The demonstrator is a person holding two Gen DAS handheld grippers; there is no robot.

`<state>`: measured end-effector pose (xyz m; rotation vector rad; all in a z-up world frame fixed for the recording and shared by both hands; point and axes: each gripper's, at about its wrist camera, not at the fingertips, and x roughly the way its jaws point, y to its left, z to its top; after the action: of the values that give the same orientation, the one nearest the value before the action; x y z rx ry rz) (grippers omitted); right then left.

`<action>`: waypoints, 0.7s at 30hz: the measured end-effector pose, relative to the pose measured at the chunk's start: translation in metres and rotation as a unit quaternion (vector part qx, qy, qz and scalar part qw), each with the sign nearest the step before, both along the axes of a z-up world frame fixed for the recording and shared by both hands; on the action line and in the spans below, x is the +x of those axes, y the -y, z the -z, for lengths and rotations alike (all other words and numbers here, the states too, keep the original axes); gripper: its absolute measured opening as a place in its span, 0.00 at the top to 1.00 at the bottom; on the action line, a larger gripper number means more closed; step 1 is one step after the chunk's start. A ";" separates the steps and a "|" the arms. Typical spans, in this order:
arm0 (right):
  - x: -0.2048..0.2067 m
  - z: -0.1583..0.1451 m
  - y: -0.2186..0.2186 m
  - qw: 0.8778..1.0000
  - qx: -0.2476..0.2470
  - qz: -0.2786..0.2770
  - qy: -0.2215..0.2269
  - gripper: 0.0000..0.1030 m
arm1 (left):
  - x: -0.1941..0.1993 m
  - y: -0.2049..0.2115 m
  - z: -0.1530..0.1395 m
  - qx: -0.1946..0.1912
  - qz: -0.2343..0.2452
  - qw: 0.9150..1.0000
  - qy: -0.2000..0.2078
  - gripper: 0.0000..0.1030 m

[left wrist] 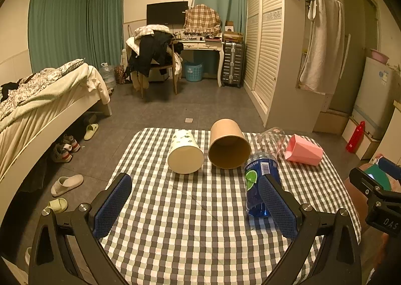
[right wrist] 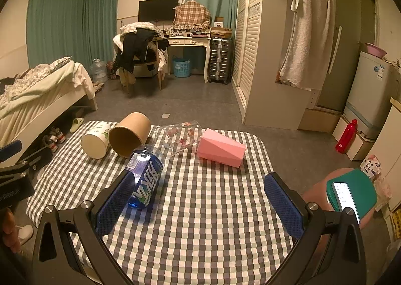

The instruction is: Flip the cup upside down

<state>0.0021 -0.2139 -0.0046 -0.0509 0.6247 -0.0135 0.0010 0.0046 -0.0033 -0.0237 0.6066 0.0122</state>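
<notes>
Several cups lie on their sides at the far end of the checked table (left wrist: 190, 214): a white leaf-print paper cup (left wrist: 185, 151), a brown paper cup (left wrist: 228, 147), a clear glass cup (right wrist: 179, 137) and a pink faceted cup (right wrist: 221, 151). A blue plastic cup (right wrist: 145, 177) lies nearer, beside the brown one. My left gripper (left wrist: 195, 207) is open over the table's near middle, short of the white and brown cups. My right gripper (right wrist: 200, 203) is open too, with its left pad (right wrist: 114, 206) close beside the blue cup and nothing between its fingers.
A bed (left wrist: 37, 104) with shoes and slippers under it stands at the left. A wardrobe (left wrist: 270, 54) with a hanging towel rises at the right. A stool (right wrist: 351, 197) with a phone sits by the table's right edge, a red bottle (right wrist: 347, 135) farther off.
</notes>
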 end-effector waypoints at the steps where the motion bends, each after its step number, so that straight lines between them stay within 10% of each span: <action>1: -0.001 0.000 0.000 1.000 0.000 0.000 0.000 0.00 | 0.000 0.000 0.000 -0.001 0.001 1.000 -0.001 0.00; 21: -0.004 -0.005 0.001 1.000 0.001 0.003 0.003 0.00 | 0.001 0.001 -0.001 0.000 -0.001 1.000 -0.001 0.00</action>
<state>-0.0019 -0.2150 0.0007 -0.0476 0.6182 -0.0190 0.0019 0.0040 -0.0024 -0.0254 0.6084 0.0144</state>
